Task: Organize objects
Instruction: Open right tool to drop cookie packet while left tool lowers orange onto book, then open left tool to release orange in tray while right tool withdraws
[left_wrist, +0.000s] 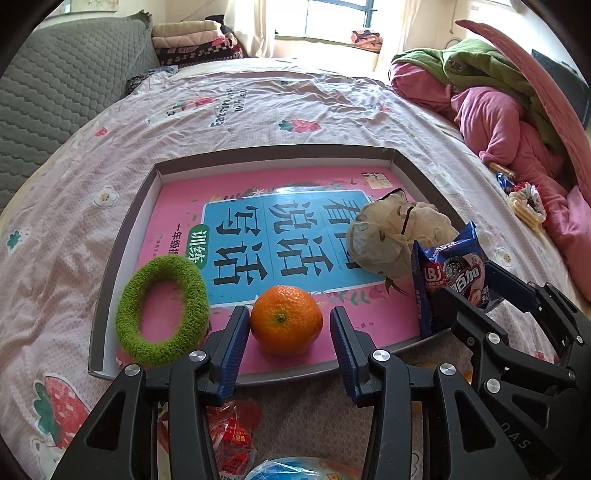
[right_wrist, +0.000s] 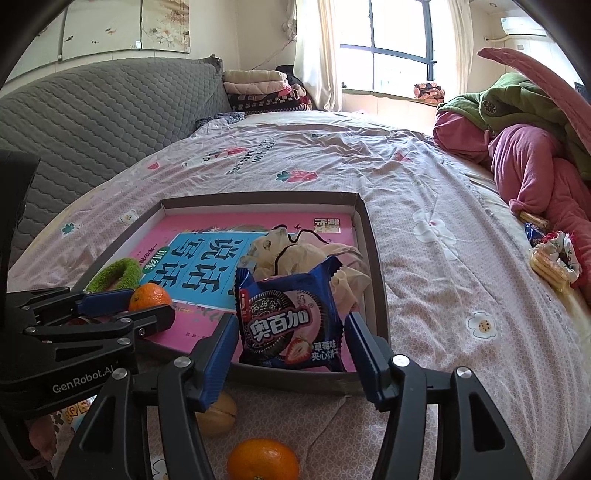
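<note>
A shallow grey box (left_wrist: 96, 325) sits on the bed (left_wrist: 332, 110), and a pink book (left_wrist: 177, 192) lies flat inside it. An orange (left_wrist: 285, 318) rests on the book near the front wall of the box. The left gripper (left_wrist: 288, 328) has its two blue fingers (left_wrist: 236, 339) apart, one on each side of the orange, and they do not press on it. A fuzzy green ring (left_wrist: 162, 310) lies just to the left of the orange. A pale crumpled cloth (left_wrist: 391, 240) sits in the right part of the box.

A blue cookie pack (right_wrist: 291, 317) stands in the front right corner of the box, leaning on the cloth. The right gripper (right_wrist: 291, 332) has its fingers apart around the pack, with a small gap on each side.

On the bed in front of the box lie a second orange (right_wrist: 262, 459), a pale round thing (right_wrist: 218, 415) and a red wrapper (left_wrist: 232, 439). Pink and green clothes (right_wrist: 524, 147) are piled far off to the right.
</note>
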